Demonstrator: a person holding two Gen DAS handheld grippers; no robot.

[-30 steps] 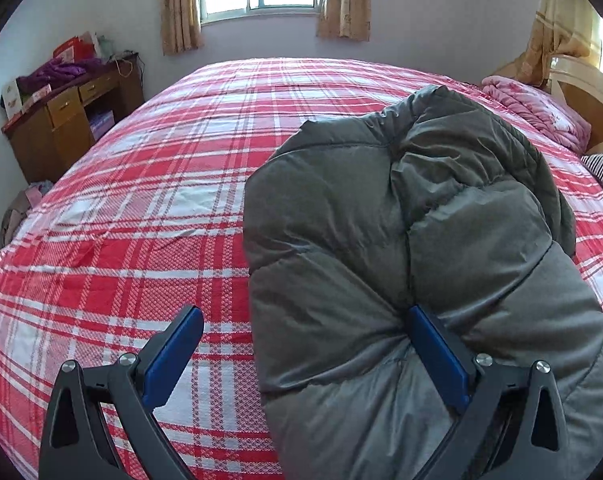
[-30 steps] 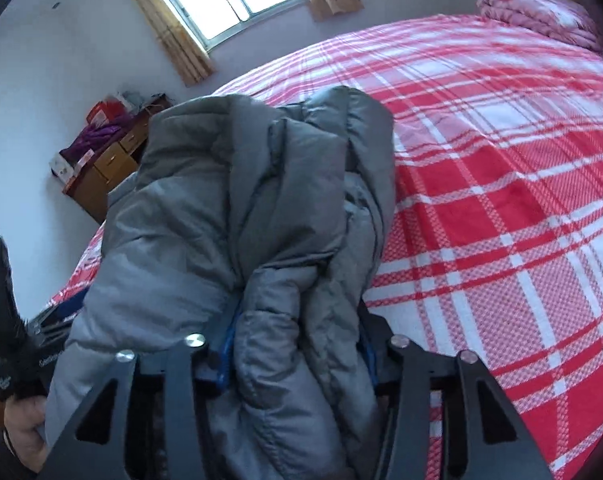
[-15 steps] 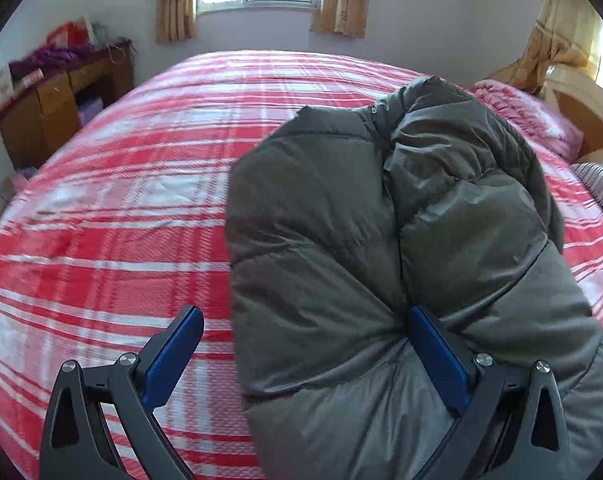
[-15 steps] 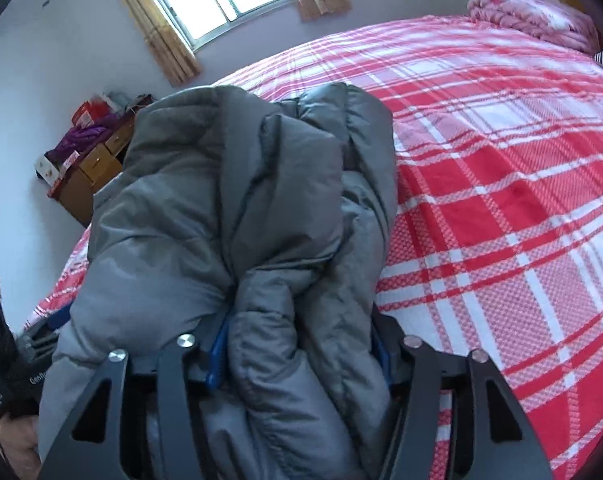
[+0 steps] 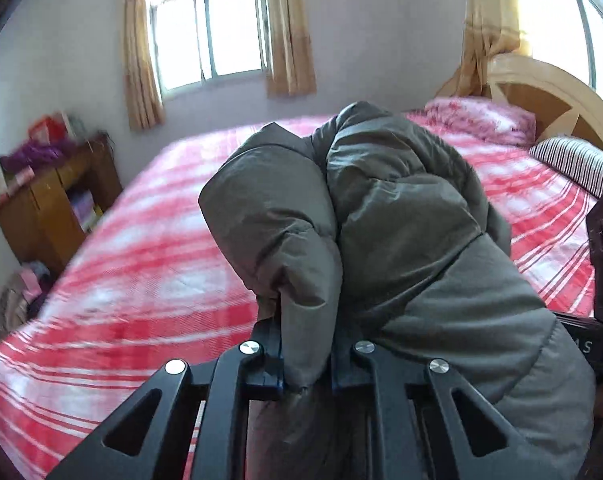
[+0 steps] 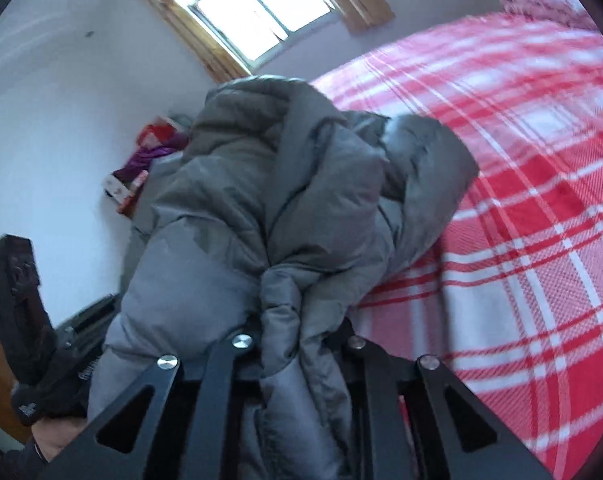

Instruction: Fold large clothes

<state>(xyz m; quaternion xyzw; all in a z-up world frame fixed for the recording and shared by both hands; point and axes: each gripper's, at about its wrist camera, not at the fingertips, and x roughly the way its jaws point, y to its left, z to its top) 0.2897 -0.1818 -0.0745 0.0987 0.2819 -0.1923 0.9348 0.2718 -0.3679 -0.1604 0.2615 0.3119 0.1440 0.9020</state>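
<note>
Left hand-held gripper [image 5: 305, 364] clamped narrow on grey puffer jacket [image 5: 381, 216] fold; right hand-held gripper [image 6: 297, 344] likewise pinching bunched jacket, lifted over plaid bed [image 6: 533, 168].

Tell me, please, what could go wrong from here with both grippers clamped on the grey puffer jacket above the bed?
1. The left gripper pinches only a narrow fold of the puffer jacket; the slick fabric may slip out.
2. The right gripper holds a bunched wad, so creases may carry into the fold.
3. Both views are motion-blurred; moving this fast, the jacket may land askew on the plaid bed.
</note>
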